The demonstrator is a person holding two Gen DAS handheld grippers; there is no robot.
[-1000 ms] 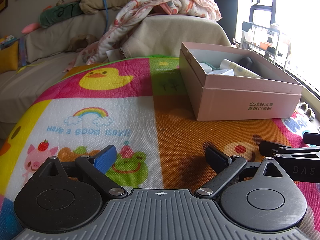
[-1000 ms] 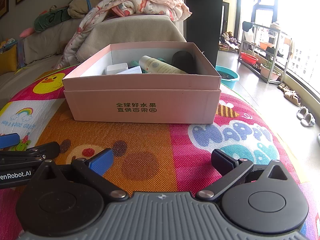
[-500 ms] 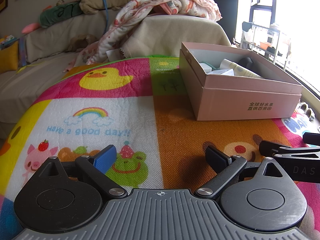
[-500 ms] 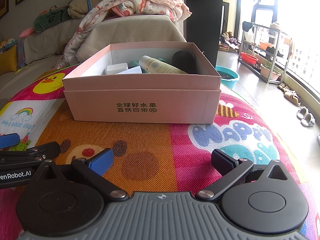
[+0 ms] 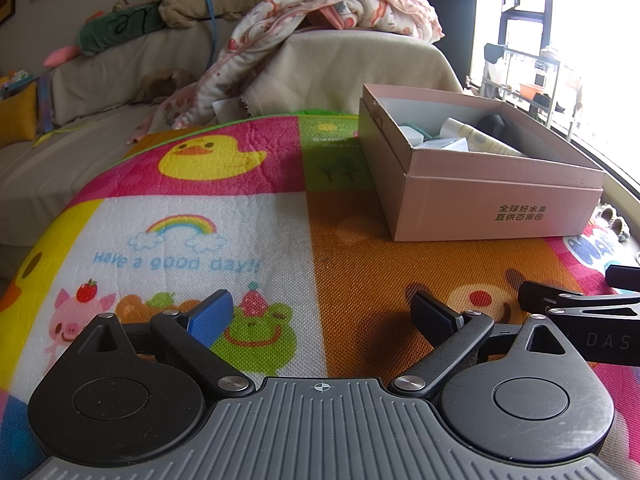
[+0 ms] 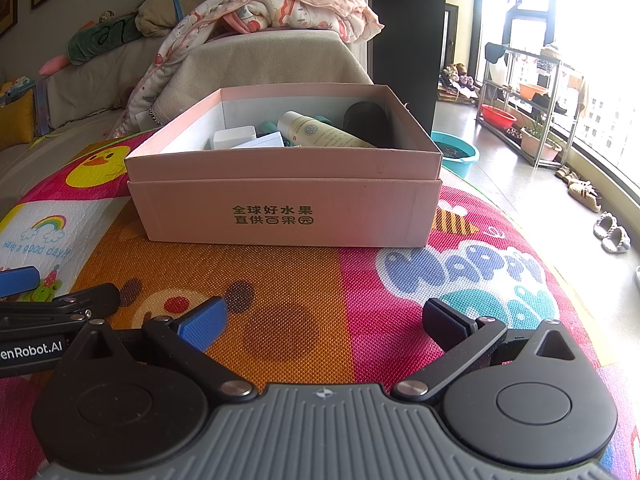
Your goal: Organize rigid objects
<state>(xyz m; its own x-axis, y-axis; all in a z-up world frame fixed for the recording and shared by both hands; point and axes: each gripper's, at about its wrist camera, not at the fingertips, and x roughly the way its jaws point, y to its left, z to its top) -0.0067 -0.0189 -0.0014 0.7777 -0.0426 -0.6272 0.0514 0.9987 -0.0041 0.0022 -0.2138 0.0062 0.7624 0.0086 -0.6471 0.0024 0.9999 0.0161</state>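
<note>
A pink cardboard box (image 6: pixel 284 208) (image 5: pixel 496 208) stands on the colourful cartoon mat (image 6: pixel 304 288) (image 5: pixel 224 216). Inside it lie a cream bottle (image 6: pixel 320 132) (image 5: pixel 476 136), a white block (image 6: pixel 234 136), a teal item (image 6: pixel 270 126) and a dark rounded object (image 6: pixel 366 120). My right gripper (image 6: pixel 324 322) rests low over the mat in front of the box, open and empty. My left gripper (image 5: pixel 322 316) sits open and empty to the left of the box, over the frog picture. Each gripper's side shows at the edge of the other's view.
A sofa (image 5: pixel 120 92) with a draped floral blanket (image 6: pixel 280 12) and cushions stands behind the mat. A teal basin (image 6: pixel 456 152), a metal rack (image 6: pixel 528 92) and slippers (image 6: pixel 612 232) are on the floor to the right by the window.
</note>
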